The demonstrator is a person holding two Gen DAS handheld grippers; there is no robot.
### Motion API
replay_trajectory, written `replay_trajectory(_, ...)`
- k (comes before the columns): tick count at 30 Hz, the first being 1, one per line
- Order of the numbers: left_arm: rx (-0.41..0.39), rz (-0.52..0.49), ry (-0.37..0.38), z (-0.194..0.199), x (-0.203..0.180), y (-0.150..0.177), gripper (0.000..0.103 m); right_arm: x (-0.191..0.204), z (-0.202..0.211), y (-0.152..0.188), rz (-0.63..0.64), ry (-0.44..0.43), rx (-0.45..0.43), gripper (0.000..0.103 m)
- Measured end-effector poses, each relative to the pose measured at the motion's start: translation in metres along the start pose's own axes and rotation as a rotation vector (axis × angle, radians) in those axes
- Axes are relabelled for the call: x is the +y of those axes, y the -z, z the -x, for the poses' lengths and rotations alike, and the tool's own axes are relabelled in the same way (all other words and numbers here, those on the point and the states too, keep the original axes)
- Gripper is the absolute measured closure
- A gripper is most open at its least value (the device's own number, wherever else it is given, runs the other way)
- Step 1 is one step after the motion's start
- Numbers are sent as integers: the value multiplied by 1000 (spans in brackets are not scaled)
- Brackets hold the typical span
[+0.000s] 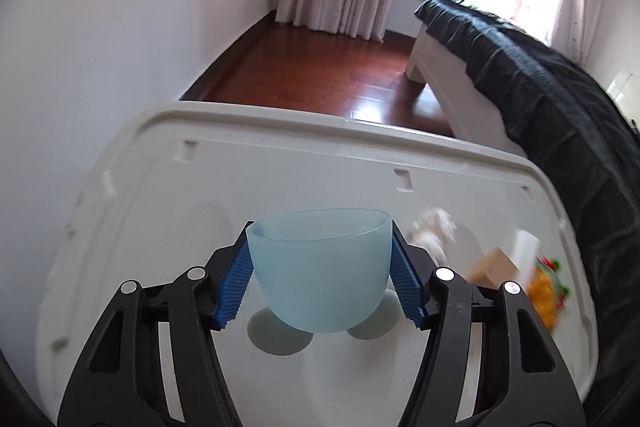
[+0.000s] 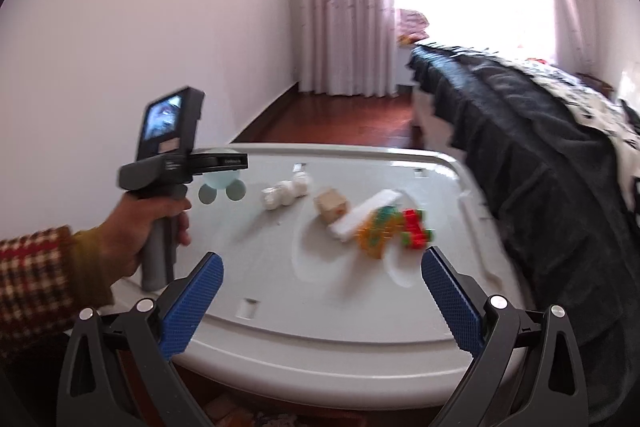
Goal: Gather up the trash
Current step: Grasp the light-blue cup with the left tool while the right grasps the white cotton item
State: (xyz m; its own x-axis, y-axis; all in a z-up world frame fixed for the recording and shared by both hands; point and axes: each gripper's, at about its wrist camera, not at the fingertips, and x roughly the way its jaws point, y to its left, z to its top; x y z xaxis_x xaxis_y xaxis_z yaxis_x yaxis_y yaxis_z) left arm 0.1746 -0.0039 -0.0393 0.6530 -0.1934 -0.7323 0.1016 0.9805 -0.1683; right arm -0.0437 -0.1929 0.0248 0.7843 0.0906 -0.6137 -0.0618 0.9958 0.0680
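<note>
The left gripper [image 1: 320,275] is clamped on a translucent pale-blue soft cup [image 1: 319,269], held just above the white plastic lid-like tabletop [image 1: 280,163], while the right gripper [image 2: 322,291] is spread wide and empty at the near edge. The cup could be squeezed out of shape and dropped. The crumpled white tissue [image 2: 286,194], wooden cube [image 2: 330,205], white rectangular block [image 2: 366,215] and colourful plastic toy [image 2: 394,231] could be knocked off if swept carelessly.
</note>
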Motion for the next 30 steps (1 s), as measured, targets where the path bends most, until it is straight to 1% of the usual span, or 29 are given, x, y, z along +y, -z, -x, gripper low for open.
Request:
replay_trajectory(1,0,1,8,15,6,7,42,4,-8,-5,11,-30,16,5)
replay_trajectory(4,-12,16,20,43,19,18,42,20,-41,-24,56,-86,55,5)
replay_trajectory(6,-25,25,21,59,27,23,42,28,-68,-36,67,-95,62,5)
replay_trajectory(8,-45,19,12,75,35,27,42,33,-95,-47,86,-79,70,5)
replay_trajectory(10,-64,9,2,89,44,32,42,40,-130,-58,126,-39,83,5)
replay_trajectory(13,-77,7,-6,100,53,35,42,54,-179,-68,181,-3,118,5)
replay_trajectory(16,-71,21,5,101,61,37,42,65,-227,-71,215,22,178,5)
replay_trajectory(20,-57,17,17,96,63,40,42,75,-264,-69,258,42,238,6)
replay_trajectory(21,-54,18,25,95,63,40,42,77,-274,-69,273,43,260,10)
replay_trajectory(23,-53,15,34,94,60,39,42,79,-287,-68,292,56,298,13)
replay_trajectory(24,-55,13,37,95,59,40,42,79,-291,-67,289,56,318,20)
replay_trajectory(25,-59,7,39,95,57,40,42,78,-295,-66,285,55,339,25)
replay_trajectory(26,-61,6,42,95,56,40,42,77,-297,-65,289,72,344,27)
replay_trajectory(28,-65,12,55,96,53,39,42,77,-294,-64,295,79,335,43)
replay_trajectory(29,-66,12,59,96,53,39,42,77,-291,-63,298,81,328,46)
replay_trajectory(30,-68,13,63,96,51,39,42,76,-286,-63,302,70,323,51)
